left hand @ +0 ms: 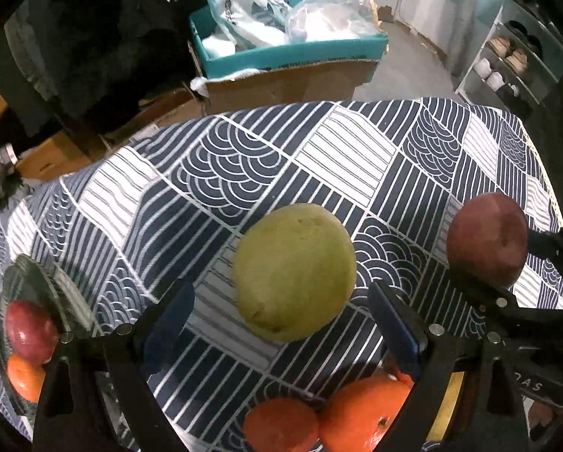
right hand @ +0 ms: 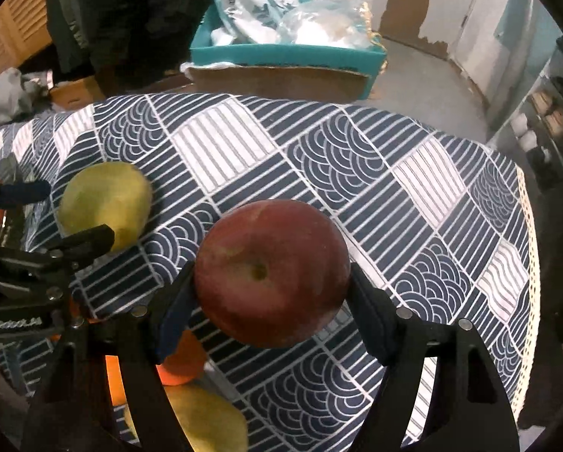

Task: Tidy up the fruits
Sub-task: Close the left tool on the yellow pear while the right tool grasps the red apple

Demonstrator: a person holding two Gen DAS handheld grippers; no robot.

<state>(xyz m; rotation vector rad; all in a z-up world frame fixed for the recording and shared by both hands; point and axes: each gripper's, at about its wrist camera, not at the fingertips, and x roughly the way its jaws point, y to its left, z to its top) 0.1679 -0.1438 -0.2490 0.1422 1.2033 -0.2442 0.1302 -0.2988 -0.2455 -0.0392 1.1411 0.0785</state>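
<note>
Right gripper (right hand: 272, 297) is clamping the red apple (right hand: 272, 273): both blue pads are pressing against its sides, stem dimple facing the camera, apple sitting between the fingers above the patterned tablecloth (right hand: 356, 173). Whether the apple is touching the cloth or lifted off it, can't tell.

Left gripper (left hand: 281, 312) is standing wide, pads not touching anything. The green pear-like fruit (left hand: 294, 273) is lying on the cloth between and just ahead of its fingers, with a gap showing on both sides.

In the left wrist view the same red apple is showing at the far right, pinched by the other gripper's black fingers. In the right wrist view the green fruit is sitting at the left, with the left gripper's fingers around it.

Nearer the camera in the left view, two oranges (left hand: 356, 418) are lying side by side at the bottom edge, touching each other, with a yellowish fruit partly hidden behind the finger beside them. At the far left a glass bowl (left hand: 36, 286) is holding a second red apple (left hand: 29, 329) and another orange (left hand: 23, 378).

In the right view a yellow-green fruit (right hand: 206, 422) is peeking out at the bottom under the gripper frame, an orange just above it.

Beyond the table: teal box (left hand: 292, 52) stuffed with plastic bags, sitting on a cardboard box (left hand: 289, 83). Shoe rack (left hand: 507, 64) at the right. Dark clothing hanging at the left.
</note>
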